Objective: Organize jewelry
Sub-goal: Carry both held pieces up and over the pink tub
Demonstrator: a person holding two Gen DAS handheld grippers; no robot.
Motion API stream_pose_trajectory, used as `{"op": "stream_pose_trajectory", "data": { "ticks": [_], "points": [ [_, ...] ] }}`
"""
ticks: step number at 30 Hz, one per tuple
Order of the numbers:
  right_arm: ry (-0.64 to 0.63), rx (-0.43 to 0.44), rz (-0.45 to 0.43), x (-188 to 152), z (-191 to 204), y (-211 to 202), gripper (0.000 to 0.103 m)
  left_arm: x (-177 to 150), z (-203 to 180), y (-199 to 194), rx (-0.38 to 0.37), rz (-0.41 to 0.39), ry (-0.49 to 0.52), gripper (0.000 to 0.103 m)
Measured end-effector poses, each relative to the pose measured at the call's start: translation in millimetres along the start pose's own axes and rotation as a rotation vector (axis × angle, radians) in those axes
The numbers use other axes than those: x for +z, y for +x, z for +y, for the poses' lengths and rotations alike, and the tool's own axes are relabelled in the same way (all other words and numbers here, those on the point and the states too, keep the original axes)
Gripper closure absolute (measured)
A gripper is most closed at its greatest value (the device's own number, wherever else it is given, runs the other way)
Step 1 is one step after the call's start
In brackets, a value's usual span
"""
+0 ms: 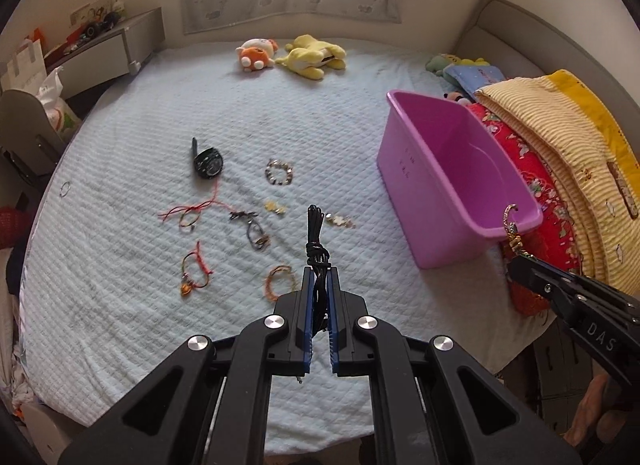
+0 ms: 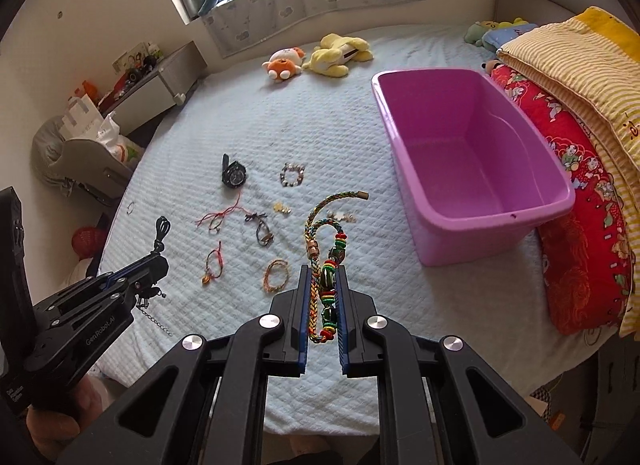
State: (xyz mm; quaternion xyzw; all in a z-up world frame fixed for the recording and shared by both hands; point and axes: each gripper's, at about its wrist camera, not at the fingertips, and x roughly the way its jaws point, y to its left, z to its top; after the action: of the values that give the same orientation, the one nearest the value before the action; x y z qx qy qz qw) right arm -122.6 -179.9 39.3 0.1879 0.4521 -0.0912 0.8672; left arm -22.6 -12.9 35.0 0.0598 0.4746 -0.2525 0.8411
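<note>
My left gripper (image 1: 319,273) is shut on a black cord necklace (image 1: 315,239) whose loop sticks up past the fingertips; a thin chain dangles under that gripper (image 2: 154,261) in the right wrist view. My right gripper (image 2: 323,271) is shut on a multicoloured braided bracelet (image 2: 326,225) with green, red and yellow beads. Both are held above the pale blue bed (image 1: 140,137). Several pieces lie spread on it: a black watch (image 1: 208,161), a beaded bracelet (image 1: 279,172), red string bracelets (image 1: 188,211), an orange bracelet (image 1: 278,281). The purple bin (image 2: 472,145) sits to the right, with nothing in it.
Folded red and yellow quilts (image 2: 580,169) lean against the bin's far side. Plush toys (image 1: 296,53) lie near the window ledge. A small ring (image 1: 65,188) rests by the bed's left edge, next to a bedside cabinet (image 1: 104,49) and chair. A hand (image 2: 56,421) holds the left gripper.
</note>
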Motion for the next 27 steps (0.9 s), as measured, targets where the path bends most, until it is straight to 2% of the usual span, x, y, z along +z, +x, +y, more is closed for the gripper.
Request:
{"op": "stream_pose_trajectory", "data": {
  "ticks": [6,9,13,16,20,24,27],
  "points": [
    [-0.027,0.016,0.0,62,-72,3,0.092,56,-79,28,-0.018,-0.008,-0.007,0.096],
    [-0.03,0.026,0.013,90,-112,10,0.092,78,-116,51,-0.027,0.024,-0.01,0.096],
    [-0.034,0.045,0.077,120,-158,33,0.092,102,-156,88,-0.034,0.09,-0.034,0.096],
    [-0.045,0.051,0.126,137,-181,53,0.092,114,-175,114,-0.024,0.126,-0.059,0.096],
    [-0.05,0.051,0.168,148,-202,76,0.092,127,-194,144,0.0,0.175,-0.043,0.096],
    [-0.049,0.06,0.213,156,-214,94,0.092,135,-205,168,-0.01,0.221,-0.035,0.096],
    [-0.066,0.061,0.233,160,-217,103,0.092,137,-208,184,0.011,0.265,-0.037,0.095]
  ]
}}
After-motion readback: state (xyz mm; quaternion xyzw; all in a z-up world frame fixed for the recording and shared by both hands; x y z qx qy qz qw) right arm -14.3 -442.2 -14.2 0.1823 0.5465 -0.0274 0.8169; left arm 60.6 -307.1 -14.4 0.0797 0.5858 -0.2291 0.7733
